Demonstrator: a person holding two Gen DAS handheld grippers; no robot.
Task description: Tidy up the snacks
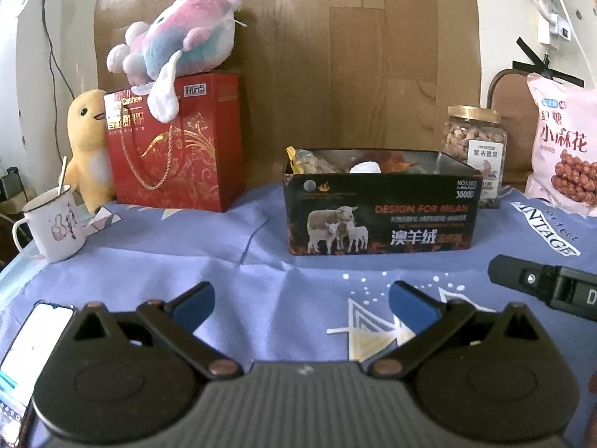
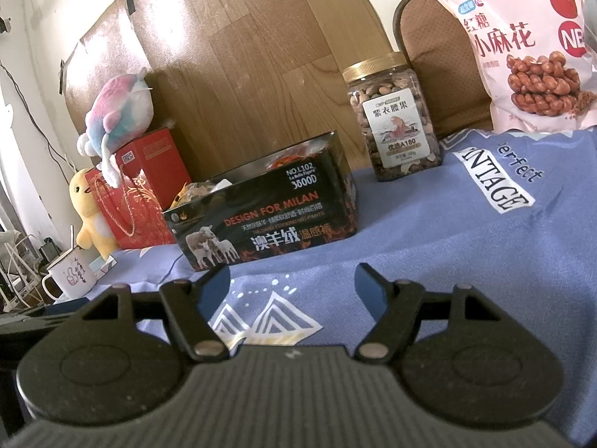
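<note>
Black box already holds some snacks; jar and pink bag remain on tabletop. Left gripper and right gripper spread, empty.

Right gripper at 6 o'clock, jaws spread wide, nothing between blue pads, blue tablecloth beneath. Black box at centre, lid off, snack packets inside. Nut jar with gold lid at 1 o'clock, upright, apart from box. Pink snack bag at 2 o'clock, standing against chair back. Red gift bag at 9 o'clock, pastel plush on top, yellow plush beside it. White mug at 8 o'clock.
</note>
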